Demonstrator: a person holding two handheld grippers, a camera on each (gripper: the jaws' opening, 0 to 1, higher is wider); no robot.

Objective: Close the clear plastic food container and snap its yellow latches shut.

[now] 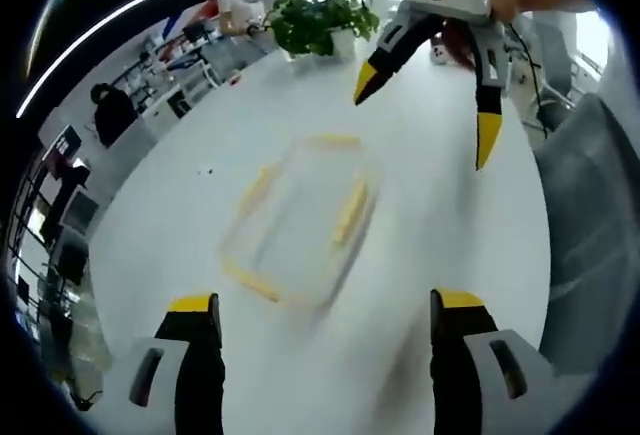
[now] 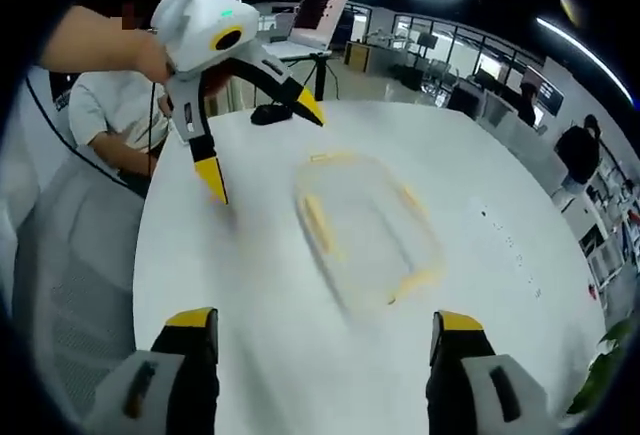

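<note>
While both tools hang above a white round table (image 1: pixel 430 205), neither holds anything. The left tool (image 1: pixel 325 320) stands with its yellow-tipped jaws spread wide, and so does the right tool (image 2: pixel 325 330), each seen rising from the bottom of its own view and again, from across the table, in the other's. Between them, well clear of all four tips, lies the clear box (image 1: pixel 300 220), flat on the table near its middle, with yellow latches (image 1: pixel 350 210) along its sides. Motion blur hides whether the lid is seated or any latch is down, and nothing can be made out inside the box; it looks empty. By its look the box is thin, light plastic: likely slippery on the smooth table and apt to slide when a latch is pushed, so one tool should pin the lid while the other presses a latch. A potted plant (image 1: pixel 320 20) stands at the table's far edge.
</note>
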